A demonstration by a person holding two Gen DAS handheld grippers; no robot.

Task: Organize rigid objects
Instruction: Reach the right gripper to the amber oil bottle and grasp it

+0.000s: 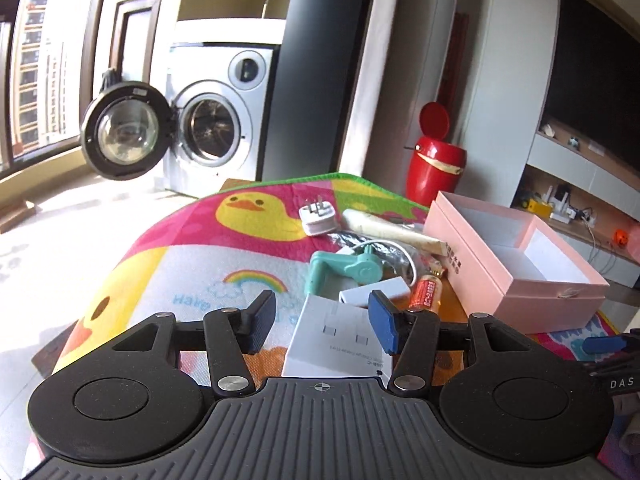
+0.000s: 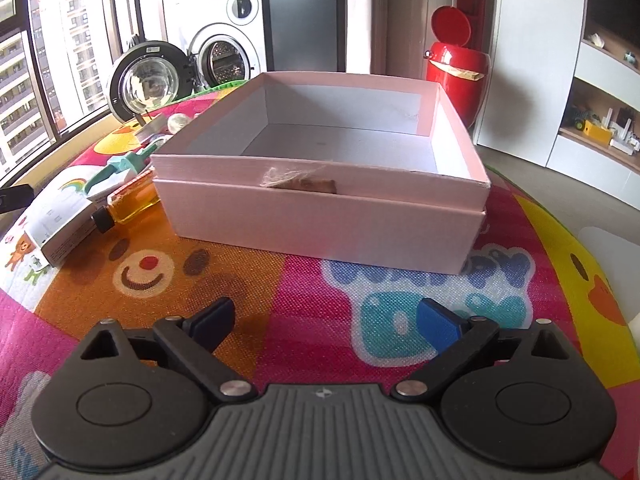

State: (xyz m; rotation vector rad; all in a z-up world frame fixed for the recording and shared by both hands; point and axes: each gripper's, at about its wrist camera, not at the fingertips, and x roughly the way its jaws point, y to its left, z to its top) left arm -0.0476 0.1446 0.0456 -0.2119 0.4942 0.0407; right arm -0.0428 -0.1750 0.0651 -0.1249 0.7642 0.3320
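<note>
A pile of small objects lies on a colourful play mat (image 1: 192, 264): a white charger box (image 1: 336, 344), a smaller white block (image 1: 376, 290), a teal clamp (image 1: 344, 270), a red battery (image 1: 426, 293), a white plug (image 1: 318, 216) and a cream tube (image 1: 396, 230). My left gripper (image 1: 322, 322) is open, its pads either side of the charger box without touching it. An empty pink box (image 2: 328, 196) stands to the right, also in the left wrist view (image 1: 520, 264). My right gripper (image 2: 326, 322) is open and empty over the mat, just short of the box.
A washing machine (image 1: 216, 120) with its door open stands beyond the mat. A red bin (image 2: 456, 76) stands by the wall. A small bottle of yellow liquid (image 2: 128, 202) lies left of the pink box. Shelves with toys are at the right.
</note>
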